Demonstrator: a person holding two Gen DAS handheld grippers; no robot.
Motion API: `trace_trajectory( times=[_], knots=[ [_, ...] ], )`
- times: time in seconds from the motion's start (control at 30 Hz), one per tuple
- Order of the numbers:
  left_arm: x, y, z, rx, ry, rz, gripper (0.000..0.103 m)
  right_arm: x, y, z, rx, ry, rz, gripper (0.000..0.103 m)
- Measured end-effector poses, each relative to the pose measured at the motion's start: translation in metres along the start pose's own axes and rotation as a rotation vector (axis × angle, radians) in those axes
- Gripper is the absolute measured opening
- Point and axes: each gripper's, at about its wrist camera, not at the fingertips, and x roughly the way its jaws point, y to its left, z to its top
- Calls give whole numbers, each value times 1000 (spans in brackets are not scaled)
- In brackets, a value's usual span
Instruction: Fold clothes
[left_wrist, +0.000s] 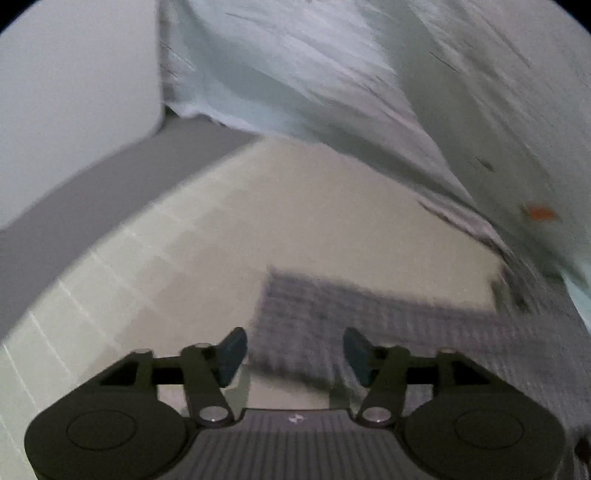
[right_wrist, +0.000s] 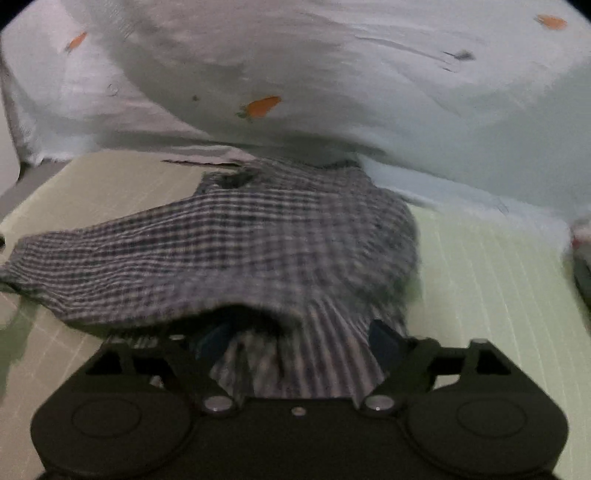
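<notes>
From the left wrist, the left gripper (left_wrist: 294, 352) hangs with jaws spread wide and nothing between them; the checked shirt (left_wrist: 369, 328) lies just ahead on the pale green mat (left_wrist: 166, 258); a white sheet with orange carrots (left_wrist: 480, 110) rises behind; no writing is legible. From the right wrist, the right gripper (right_wrist: 299, 343) has shirt (right_wrist: 236, 251) cloth bunched between its fingers and draped over the left one; whether it pinches, I cannot tell.
</notes>
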Motion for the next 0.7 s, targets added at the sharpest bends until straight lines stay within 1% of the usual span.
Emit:
trace_trajectory(
  times=[0.07,0.2,0.33,0.4,0.47,0.6,0.7],
  knots=[
    [-9,-14,-20,45,43,-51,63,-16,-9,-14,26,15,-14,85],
    [-35,-47,-74,133,129,-155,63,-48,-26,-48,42,43,-60,85],
    [-59,-76,-130,227,214,-212,63,-79,-33,-85,69,70,-91,85],
    [-73,-87,-154,296,232,-216,63,-93,-35,-101,86,76,-100,85],
    [-85,-93,-175,355,237,-200,64,-105,-30,-115,80,63,-104,85],
    [-100,-90,-201,400,246,-165,67,-124,-12,-135,24,55,-135,85],
    [-111,-85,-214,432,255,-141,70,-137,1,-148,21,44,-78,85]
  ],
)
